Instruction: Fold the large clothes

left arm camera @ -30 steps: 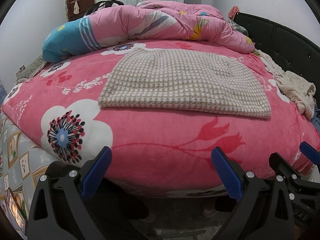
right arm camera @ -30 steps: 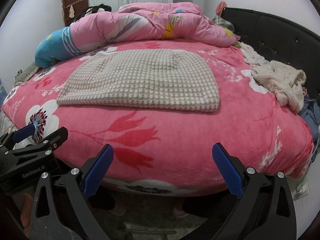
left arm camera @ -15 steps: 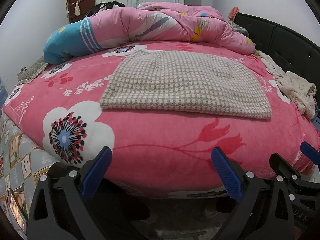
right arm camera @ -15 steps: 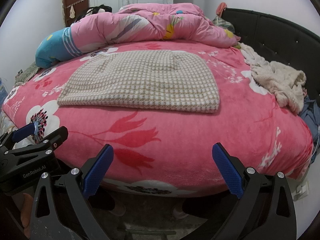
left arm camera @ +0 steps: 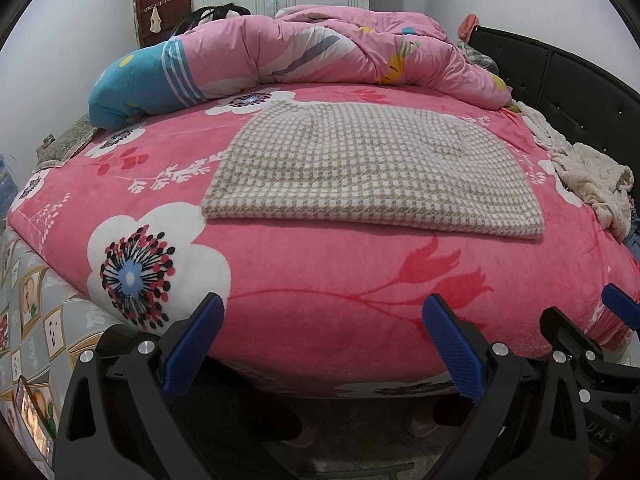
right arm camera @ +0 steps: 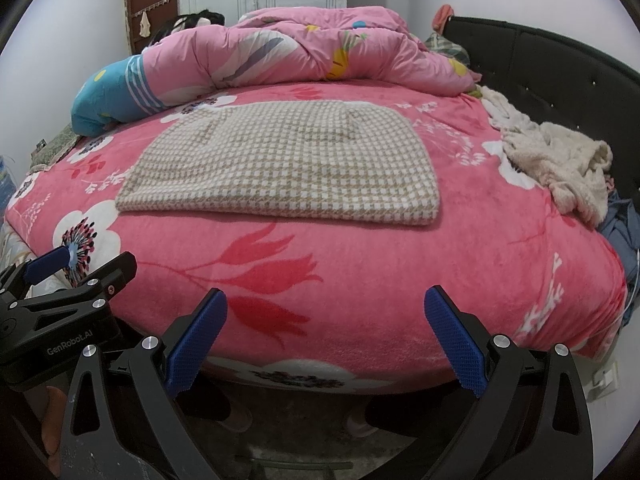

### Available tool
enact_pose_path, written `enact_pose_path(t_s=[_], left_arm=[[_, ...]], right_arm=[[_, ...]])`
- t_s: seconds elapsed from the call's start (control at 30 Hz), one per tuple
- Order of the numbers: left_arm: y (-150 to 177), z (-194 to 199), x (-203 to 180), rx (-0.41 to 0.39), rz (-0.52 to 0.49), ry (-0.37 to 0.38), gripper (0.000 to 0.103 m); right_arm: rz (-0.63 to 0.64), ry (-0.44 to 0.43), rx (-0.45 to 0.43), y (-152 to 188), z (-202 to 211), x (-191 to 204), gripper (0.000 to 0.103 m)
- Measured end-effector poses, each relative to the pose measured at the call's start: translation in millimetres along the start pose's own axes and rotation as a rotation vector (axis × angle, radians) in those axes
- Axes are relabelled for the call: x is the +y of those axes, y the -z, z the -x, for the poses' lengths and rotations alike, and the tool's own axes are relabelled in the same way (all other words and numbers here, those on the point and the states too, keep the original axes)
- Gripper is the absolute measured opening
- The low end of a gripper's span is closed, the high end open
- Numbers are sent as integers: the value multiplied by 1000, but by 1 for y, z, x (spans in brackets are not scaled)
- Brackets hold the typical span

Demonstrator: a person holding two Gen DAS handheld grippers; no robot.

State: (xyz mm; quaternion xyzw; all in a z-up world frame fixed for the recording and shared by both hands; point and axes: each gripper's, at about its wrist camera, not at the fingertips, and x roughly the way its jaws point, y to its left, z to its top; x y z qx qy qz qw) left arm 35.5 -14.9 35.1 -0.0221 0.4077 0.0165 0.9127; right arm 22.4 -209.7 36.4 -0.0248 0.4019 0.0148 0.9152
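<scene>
A beige-and-white checked garment (left arm camera: 372,168) lies flat and folded on the pink flowered bed cover (left arm camera: 320,280), in the middle of the bed; it also shows in the right wrist view (right arm camera: 288,164). My left gripper (left arm camera: 324,344) is open and empty, held off the near edge of the bed. My right gripper (right arm camera: 326,340) is open and empty, also off the near edge, to the right of the left one. Both are well short of the garment.
A rolled pink and blue duvet (left arm camera: 280,64) lies along the far side. A cream fleecy garment (right arm camera: 560,164) and a blue-grey cloth (right arm camera: 618,224) lie at the right by the black headboard (right arm camera: 560,72). A wooden door (left arm camera: 162,4) stands at back left.
Both grippers have drifted very slightly; the view of the bed shifts a little. The garment has not moved and both grippers stay open.
</scene>
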Motion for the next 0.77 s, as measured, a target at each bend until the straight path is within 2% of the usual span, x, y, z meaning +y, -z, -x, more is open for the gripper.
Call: enact_pose_path(t_s=[0.77], left_arm=[[-2,-1,4,3,-5,-9,98]], right_arm=[[-3,-6,11,5,-3,-3,95]])
